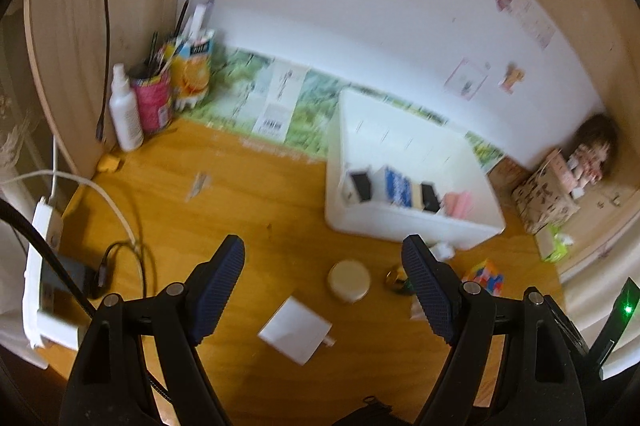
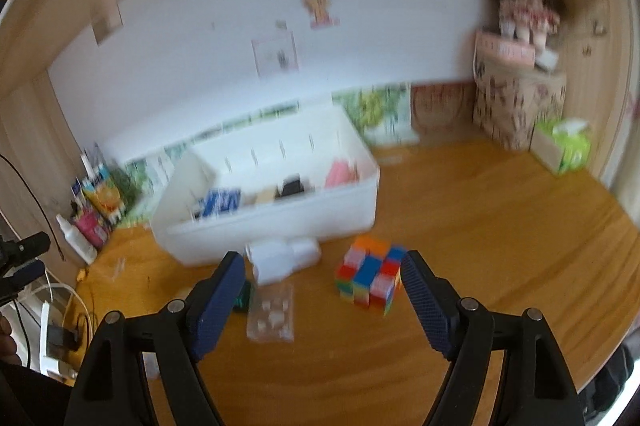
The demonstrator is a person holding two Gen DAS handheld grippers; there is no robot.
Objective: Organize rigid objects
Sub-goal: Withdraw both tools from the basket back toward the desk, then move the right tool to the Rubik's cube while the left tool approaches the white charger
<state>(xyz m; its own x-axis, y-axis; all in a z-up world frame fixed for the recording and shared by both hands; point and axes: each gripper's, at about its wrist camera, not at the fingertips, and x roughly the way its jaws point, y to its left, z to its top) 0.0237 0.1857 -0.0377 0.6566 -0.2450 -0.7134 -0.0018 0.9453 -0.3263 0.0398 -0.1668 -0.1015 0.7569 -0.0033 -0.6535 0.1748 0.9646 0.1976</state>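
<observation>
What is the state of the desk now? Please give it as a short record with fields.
surface: wooden desk
container: white bin, open top, several items already inside
loose items: colourful cube, round cream lid, white charger, clear plastic pack, white bottle lying in front of the bin
left gripper: open, holding nothing, above the charger
right gripper: open, holding nothing, the cube just ahead of its right finger
back left corner: spray bottle, pink pen cup
image quality: blurred

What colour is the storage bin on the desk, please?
White storage bin, clearest in the left wrist view.
</observation>
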